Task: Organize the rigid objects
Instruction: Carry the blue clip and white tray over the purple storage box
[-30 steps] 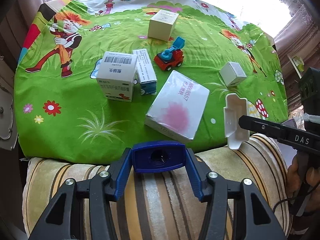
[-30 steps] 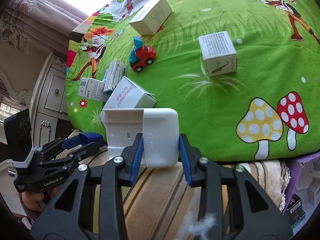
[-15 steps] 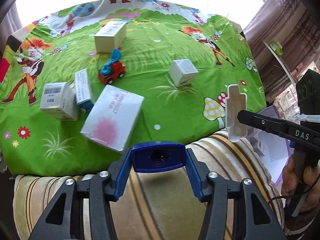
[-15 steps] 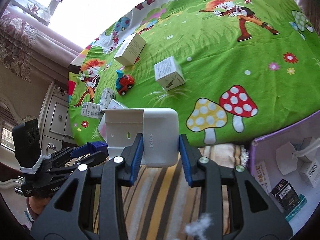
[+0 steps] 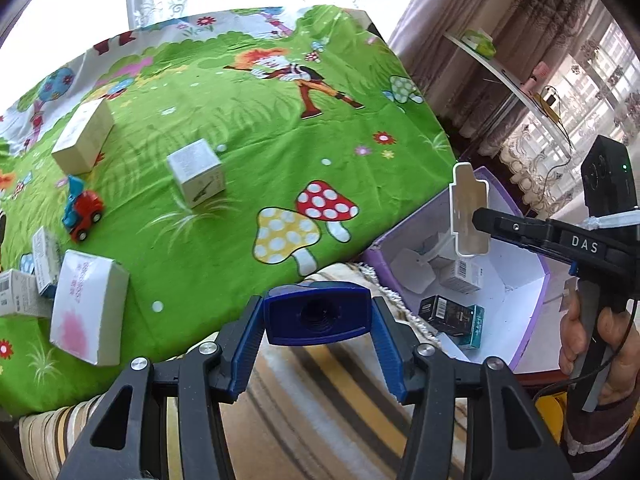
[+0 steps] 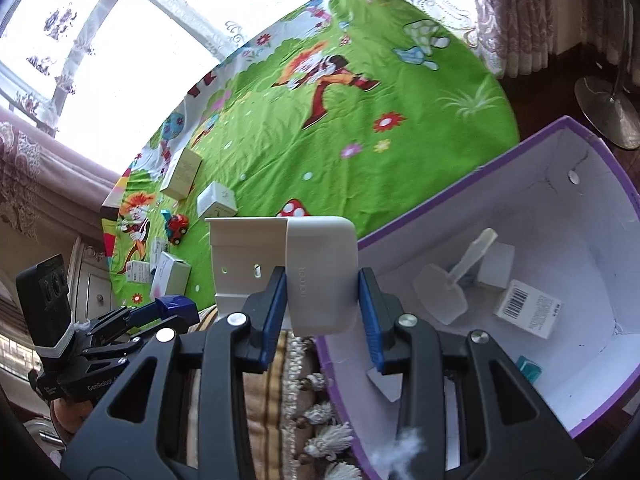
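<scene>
My left gripper (image 5: 318, 350) is shut on a small blue block (image 5: 318, 314) with a round hole in its face, over the striped sofa edge. My right gripper (image 6: 322, 312) is shut on a white plastic holder (image 6: 320, 268), held at the near rim of the purple box (image 6: 540, 136). From the left wrist view the same holder (image 5: 468, 216) hangs over the purple box (image 5: 532, 332). On the green cartoon cloth (image 5: 260, 128) lie a white cube box (image 5: 196, 172), a red toy truck (image 5: 82, 212), a tan box (image 5: 82, 136) and a pink-and-white box (image 5: 86, 306).
Inside the purple box lie a white scoop (image 6: 444, 292), a barcoded carton (image 6: 528, 308) and a dark carton (image 5: 444, 314). More small cartons (image 5: 24, 280) sit at the cloth's left edge. A floor-lamp base (image 6: 608, 108) stands beyond the box. A hand (image 5: 592, 340) grips the right handle.
Both grippers have swung to the right, away from the cloth's left side. The purple box has come into both views, and the white holder now hangs at its rim. Both grips are unchanged.
</scene>
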`<control>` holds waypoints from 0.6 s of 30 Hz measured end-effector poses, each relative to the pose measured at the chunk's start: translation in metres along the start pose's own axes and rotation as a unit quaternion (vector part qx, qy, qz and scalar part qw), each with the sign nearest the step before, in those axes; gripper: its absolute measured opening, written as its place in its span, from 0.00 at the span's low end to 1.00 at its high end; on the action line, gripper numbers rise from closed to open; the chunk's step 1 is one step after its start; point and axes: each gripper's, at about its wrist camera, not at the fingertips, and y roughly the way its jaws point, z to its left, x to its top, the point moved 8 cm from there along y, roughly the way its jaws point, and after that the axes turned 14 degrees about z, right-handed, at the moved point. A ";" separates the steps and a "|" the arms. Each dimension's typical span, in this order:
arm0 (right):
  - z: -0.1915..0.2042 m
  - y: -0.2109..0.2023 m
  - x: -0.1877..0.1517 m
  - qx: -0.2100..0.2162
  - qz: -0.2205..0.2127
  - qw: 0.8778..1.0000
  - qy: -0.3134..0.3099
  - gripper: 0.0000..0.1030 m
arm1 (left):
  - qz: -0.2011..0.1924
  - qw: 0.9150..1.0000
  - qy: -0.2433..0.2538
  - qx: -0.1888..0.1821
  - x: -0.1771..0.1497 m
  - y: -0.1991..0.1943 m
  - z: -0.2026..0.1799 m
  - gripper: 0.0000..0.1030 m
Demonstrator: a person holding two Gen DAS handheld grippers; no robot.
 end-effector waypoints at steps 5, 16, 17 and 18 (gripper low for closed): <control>-0.041 -0.013 0.006 -0.030 -0.019 0.999 0.036 0.39 | 0.008 0.999 0.039 -0.002 0.013 0.010 -0.039 0.52; -0.102 -0.023 0.013 -0.067 -0.044 0.992 0.102 0.39 | 0.026 0.996 0.083 -0.019 0.030 0.032 -0.089 0.52; -0.105 -0.023 0.014 -0.067 -0.044 0.991 0.105 0.39 | 0.027 0.996 0.085 -0.021 0.032 0.033 -0.091 0.52; -0.108 -0.024 0.014 -0.070 -0.046 0.991 0.108 0.39 | 0.029 0.995 0.088 -0.026 0.033 0.035 -0.094 0.52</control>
